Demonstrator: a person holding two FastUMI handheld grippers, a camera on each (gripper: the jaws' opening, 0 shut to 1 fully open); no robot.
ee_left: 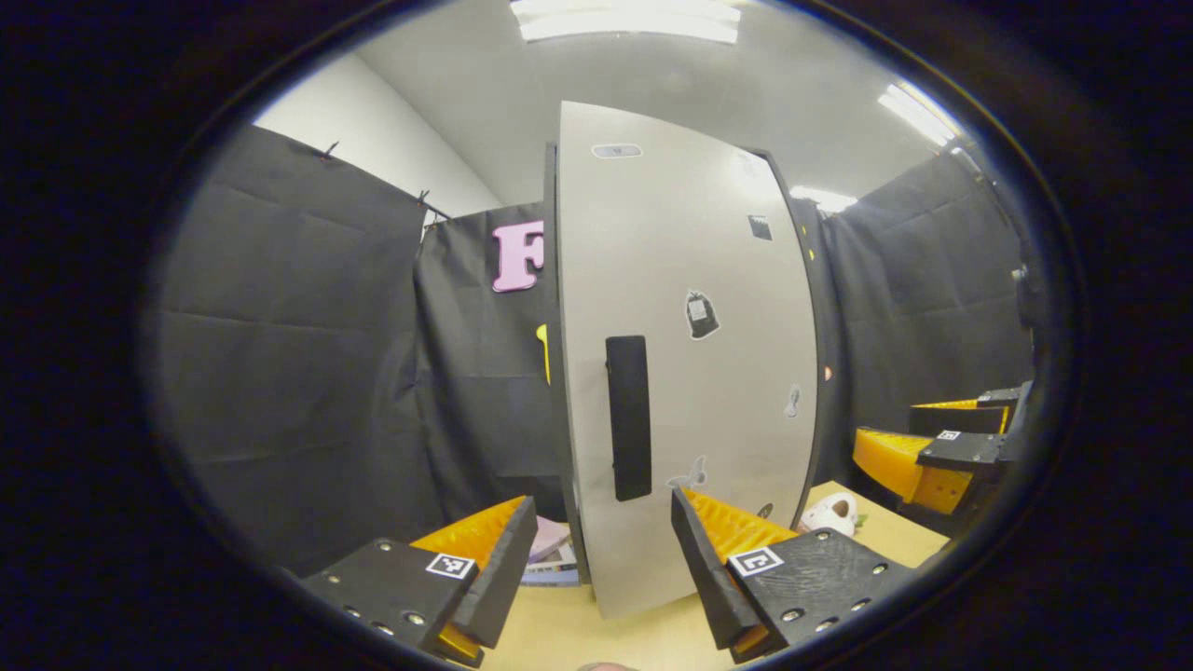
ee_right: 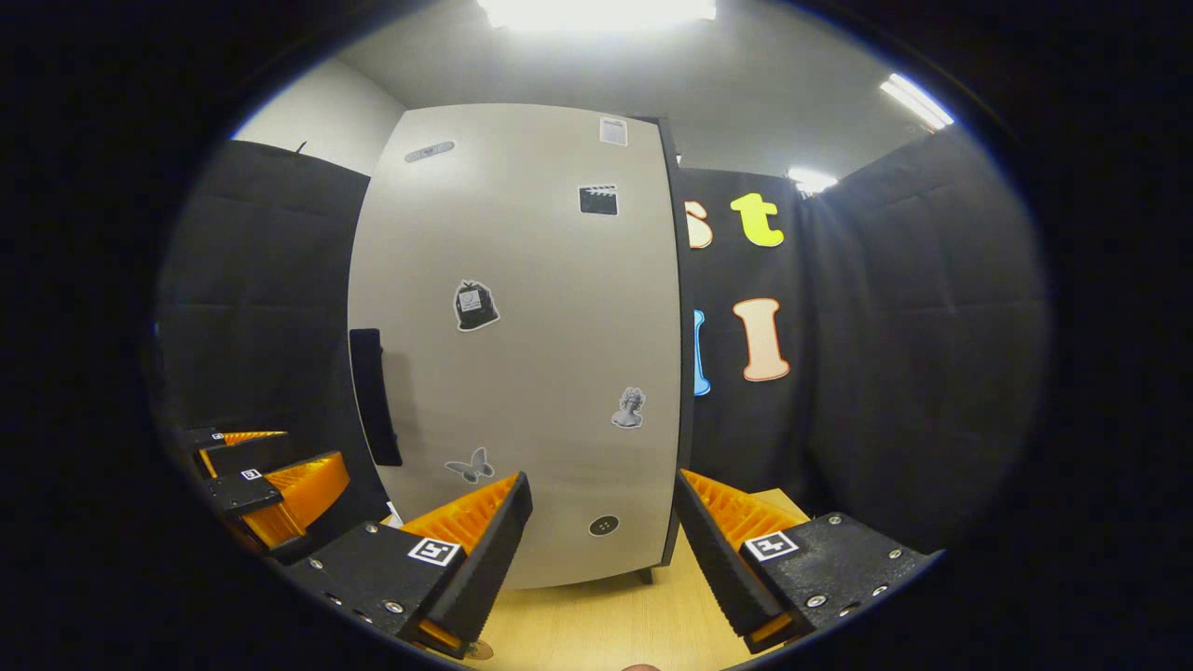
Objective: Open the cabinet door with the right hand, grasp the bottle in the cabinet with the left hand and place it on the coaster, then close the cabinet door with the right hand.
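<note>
A tall pale cabinet stands on the wooden table with its door (ee_left: 690, 354) shut, so the bottle inside is hidden. The door carries small stickers and a black vertical handle (ee_left: 629, 417) near its left edge. In the left gripper view my left gripper (ee_left: 603, 503) is open right in front of the handle, a short way off, with nothing between its fingers. My right gripper (ee_right: 602, 480) is open and empty too, facing the lower right part of the door (ee_right: 522, 354), with the handle (ee_right: 375, 399) off to its left. Each gripper shows at the side of the other's view: right gripper (ee_left: 895, 427), left gripper (ee_right: 312, 447).
The light wooden table (ee_right: 606, 620) runs under the cabinet. A small white object (ee_left: 829, 513) lies on it to the right of the cabinet in the left gripper view. Something flat and pinkish (ee_left: 550, 545) lies by the cabinet's left foot. Black cloth walls surround the booth.
</note>
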